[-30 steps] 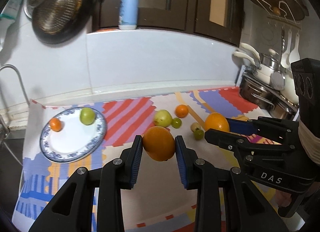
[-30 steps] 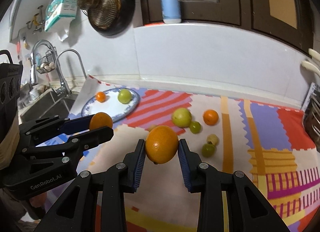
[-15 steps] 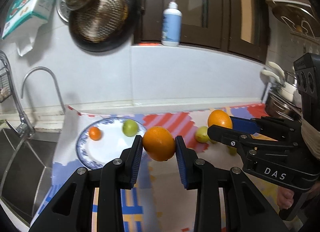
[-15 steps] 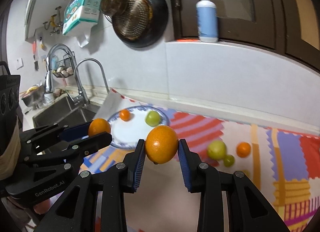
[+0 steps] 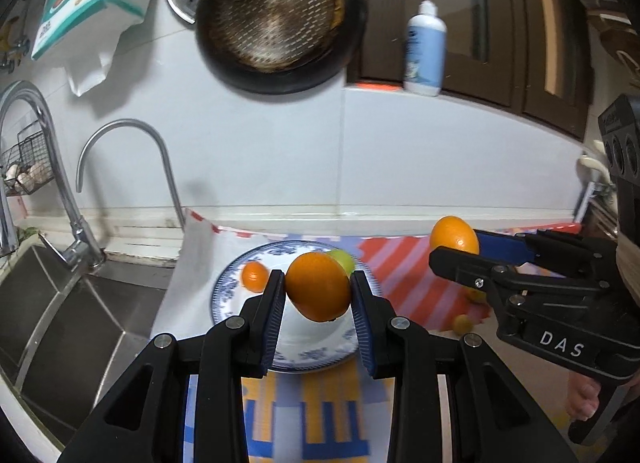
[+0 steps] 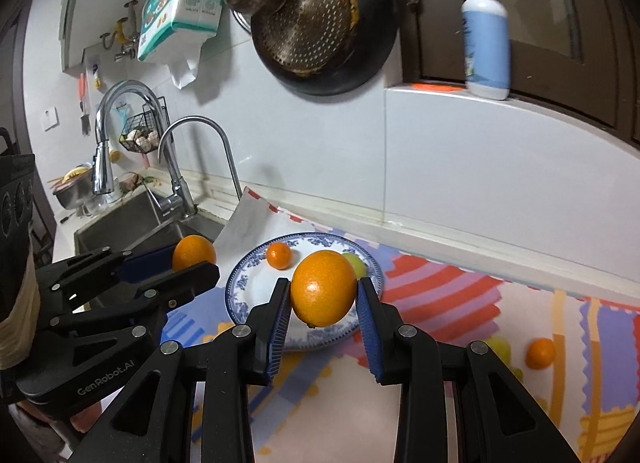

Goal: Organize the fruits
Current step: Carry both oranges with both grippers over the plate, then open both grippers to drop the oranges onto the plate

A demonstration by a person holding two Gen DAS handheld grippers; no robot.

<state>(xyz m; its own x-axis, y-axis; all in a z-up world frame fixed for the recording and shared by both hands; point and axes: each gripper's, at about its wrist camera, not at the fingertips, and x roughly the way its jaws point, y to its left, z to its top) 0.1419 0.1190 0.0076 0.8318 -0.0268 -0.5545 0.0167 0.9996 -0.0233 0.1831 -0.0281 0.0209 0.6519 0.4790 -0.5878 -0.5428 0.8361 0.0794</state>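
Note:
My left gripper is shut on a large orange, held above the blue-and-white plate. A small tangerine and a green fruit lie on the plate. My right gripper is shut on a second large orange, over the right part of the same plate. Each gripper also shows in the other's view: the right gripper with its orange, and the left gripper with its orange near the sink edge.
A steel sink with a curved faucet lies left of the plate. The colourful mat holds a small orange and a green fruit at the right. A dark pan and a soap bottle are on the wall.
Both grippers have swung left from over the middle of the mat to over the plate, each still holding its orange. The sink and faucet have come into view.

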